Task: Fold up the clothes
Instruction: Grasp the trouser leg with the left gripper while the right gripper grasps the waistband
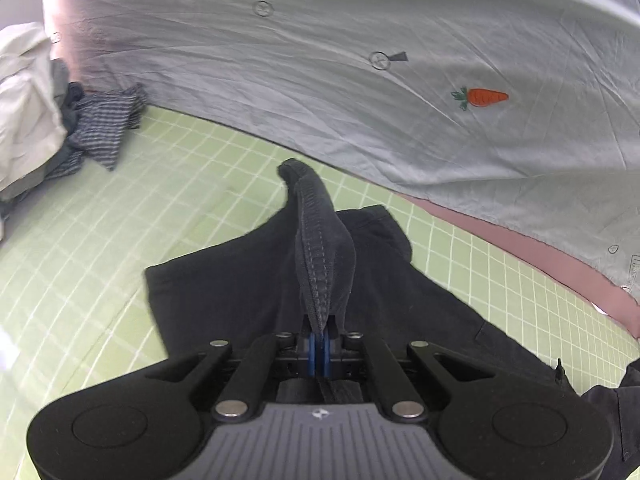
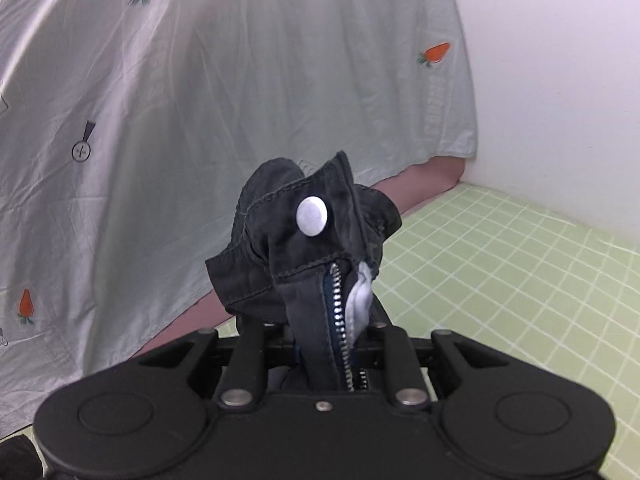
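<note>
We find no legible text, brand or number in either view. The pale sheet (image 1: 360,80) carries only printed signs: orange carrots (image 1: 482,97), and small circles with a cross mark (image 1: 379,60). Near its lower right hem sits a faint printed block (image 1: 634,268), too blurred to read. The left claw (image 1: 319,354) body has a small white logo mark (image 1: 320,414), without letters.

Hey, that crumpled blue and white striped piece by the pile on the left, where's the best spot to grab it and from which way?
Judging by its pose, take the striped garment at the pointed corner nearest the left gripper, which lies flat on the green checked sheet. Come in low from the open sheet side; the far side is bunched against the white clothes.
</note>
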Action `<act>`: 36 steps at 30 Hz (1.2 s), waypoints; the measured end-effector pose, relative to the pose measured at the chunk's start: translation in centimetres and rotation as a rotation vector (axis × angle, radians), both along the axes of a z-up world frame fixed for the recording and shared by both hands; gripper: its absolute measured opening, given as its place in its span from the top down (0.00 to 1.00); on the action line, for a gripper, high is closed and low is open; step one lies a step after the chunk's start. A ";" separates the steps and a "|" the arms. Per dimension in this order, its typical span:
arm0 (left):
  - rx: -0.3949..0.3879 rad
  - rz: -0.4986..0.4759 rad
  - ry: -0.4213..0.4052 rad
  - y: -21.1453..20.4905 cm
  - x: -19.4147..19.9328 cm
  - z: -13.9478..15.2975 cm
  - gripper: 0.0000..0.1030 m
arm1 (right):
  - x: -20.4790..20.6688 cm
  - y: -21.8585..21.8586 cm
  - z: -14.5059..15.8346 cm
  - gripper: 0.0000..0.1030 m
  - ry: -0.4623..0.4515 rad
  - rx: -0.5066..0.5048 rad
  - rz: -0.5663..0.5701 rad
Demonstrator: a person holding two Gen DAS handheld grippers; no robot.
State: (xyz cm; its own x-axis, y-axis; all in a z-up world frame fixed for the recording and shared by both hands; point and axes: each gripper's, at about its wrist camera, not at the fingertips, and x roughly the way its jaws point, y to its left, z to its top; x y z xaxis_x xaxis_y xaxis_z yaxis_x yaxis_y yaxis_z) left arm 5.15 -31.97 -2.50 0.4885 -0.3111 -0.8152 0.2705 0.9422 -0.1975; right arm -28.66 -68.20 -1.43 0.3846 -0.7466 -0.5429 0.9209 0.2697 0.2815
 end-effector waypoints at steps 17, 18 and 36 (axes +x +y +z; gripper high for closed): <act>-0.007 0.151 0.132 14.8 -10.7 -4.8 0.54 | -10.0 8.0 -6.5 0.27 0.147 0.269 -0.137; -0.014 0.162 0.135 15.0 -10.3 -5.0 0.49 | -9.7 8.3 -6.2 0.23 0.133 0.268 -0.147; -0.002 0.160 0.267 14.2 -3.0 -9.8 0.40 | -3.0 12.3 -3.5 0.22 0.362 0.143 -0.376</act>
